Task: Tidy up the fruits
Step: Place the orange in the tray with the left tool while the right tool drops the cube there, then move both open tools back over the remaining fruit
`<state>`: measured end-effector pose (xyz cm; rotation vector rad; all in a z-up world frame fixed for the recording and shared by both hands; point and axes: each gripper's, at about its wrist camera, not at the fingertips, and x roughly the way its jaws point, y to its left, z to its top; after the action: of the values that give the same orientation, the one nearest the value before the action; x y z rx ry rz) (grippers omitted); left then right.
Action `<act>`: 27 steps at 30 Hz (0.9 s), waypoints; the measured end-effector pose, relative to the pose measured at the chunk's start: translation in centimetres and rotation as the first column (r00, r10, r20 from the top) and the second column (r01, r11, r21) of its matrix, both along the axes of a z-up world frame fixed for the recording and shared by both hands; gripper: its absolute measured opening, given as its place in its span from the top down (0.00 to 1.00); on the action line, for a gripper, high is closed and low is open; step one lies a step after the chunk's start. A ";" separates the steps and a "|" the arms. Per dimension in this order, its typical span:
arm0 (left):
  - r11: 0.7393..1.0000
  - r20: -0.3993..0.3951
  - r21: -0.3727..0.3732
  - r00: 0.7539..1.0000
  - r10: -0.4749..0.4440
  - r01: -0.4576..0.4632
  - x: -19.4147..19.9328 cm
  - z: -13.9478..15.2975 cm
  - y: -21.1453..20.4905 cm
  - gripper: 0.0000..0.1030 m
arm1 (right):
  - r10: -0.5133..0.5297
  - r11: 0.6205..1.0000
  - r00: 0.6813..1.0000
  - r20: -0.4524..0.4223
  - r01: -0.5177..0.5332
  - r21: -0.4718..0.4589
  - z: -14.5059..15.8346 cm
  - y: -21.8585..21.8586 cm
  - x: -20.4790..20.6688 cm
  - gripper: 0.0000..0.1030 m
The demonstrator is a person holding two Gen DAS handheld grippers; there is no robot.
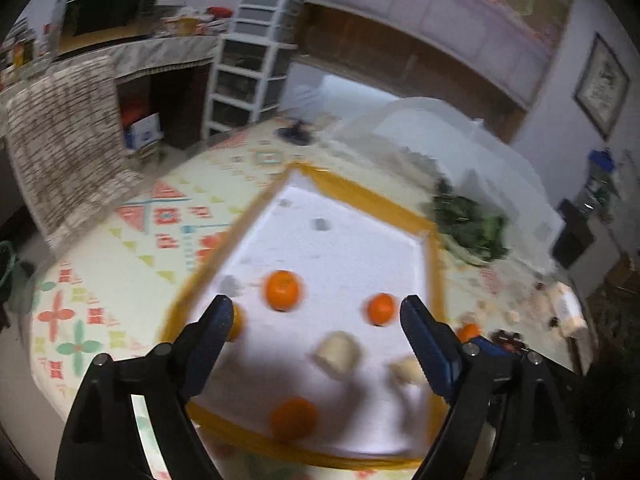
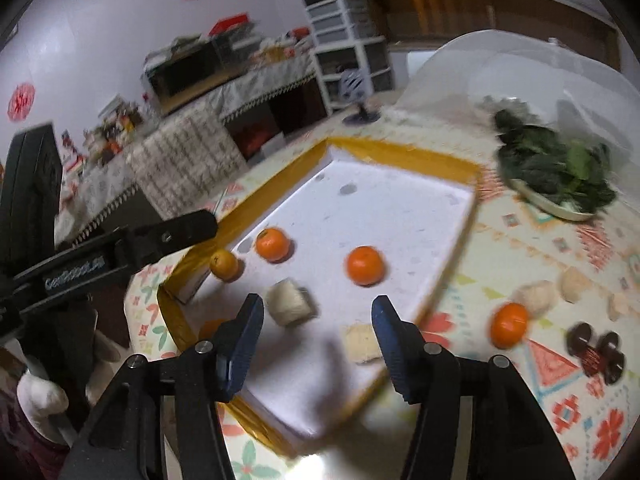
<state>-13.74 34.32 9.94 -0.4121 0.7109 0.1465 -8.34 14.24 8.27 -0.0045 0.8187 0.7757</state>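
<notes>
Blue-padded fingers of the right gripper [image 2: 316, 344] fill the bottom of its own view, spread partway with nothing between them; a pale chunk [image 2: 362, 342] of some peeled fruit lies on the tray just beyond the right-hand finger. Over on the other side, the left gripper [image 1: 316, 344] stands wide open and also empty, above the near half of the tray.

The fruits are mostly small oranges. One orange [image 2: 365, 265] sits mid-tray, another [image 2: 272, 244] lies toward the left edge, and a third [image 2: 225, 265] rests against the tray's yellow rim. In the left wrist view a further one [image 1: 294, 418] lies near the closest edge. A last orange [image 2: 509, 325] is off the tray on the patterned tablecloth [image 2: 560, 240], well apart from the rest. I judge them light, firm-skinned and prone to rolling, so the jaws should close across the widest part with gentle pressure. The pale cylinder-like piece [image 2: 289, 303] looks softer and may bruise or slip; take it by its flat sides.

Around them is the white tray [image 2: 400, 208] edged in yellow. Beyond it sits a plate of dark leafy greens [image 2: 560, 172] under a clear dome cover [image 2: 520, 64]; more pale pieces [image 2: 536, 296] and a dark spool [image 2: 596, 354] lie on the cloth at right.
</notes>
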 end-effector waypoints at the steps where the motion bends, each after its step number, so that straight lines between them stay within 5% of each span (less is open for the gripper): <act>1: 1.000 0.006 -0.001 1.000 -0.030 0.030 0.1 0.3 -1.0 0.18 | -0.027 1.000 1.000 0.010 0.026 0.007 0.4 -1.5 -0.1 0.41; 7: 0.977 0.019 0.038 0.977 -0.211 0.210 1.1 1.2 -7.9 0.18 | -0.234 0.972 0.971 0.041 0.235 -0.010 0.8 -12.7 0.8 0.41; 13: 0.923 -0.034 0.080 0.926 -0.376 0.377 4.2 -0.4 -15.0 0.18 | -0.415 0.909 0.909 -0.042 0.412 -0.054 -1.7 -21.7 4.3 0.41; 17: 0.885 -0.100 0.125 0.893 -0.438 0.448 6.9 -2.4 -18.6 0.18 | -0.431 0.902 0.897 -0.095 0.429 -0.038 -2.8 -23.3 6.3 0.41; 20: 0.872 -0.147 0.134 0.880 -0.452 0.470 8.8 -3.9 -19.8 0.28 | -0.406 0.914 0.908 -0.104 0.405 -0.034 -3.4 -23.1 7.1 0.41; 27: 0.867 -0.181 0.156 0.876 -0.447 0.474 11.7 -4.6 -20.5 0.29 | -0.406 0.914 0.908 -0.100 0.405 -0.029 -3.8 -22.3 9.5 0.41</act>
<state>-2.08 13.81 5.31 -0.0323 0.9061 -0.2114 1.19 -8.07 4.52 0.1968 0.8851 0.3794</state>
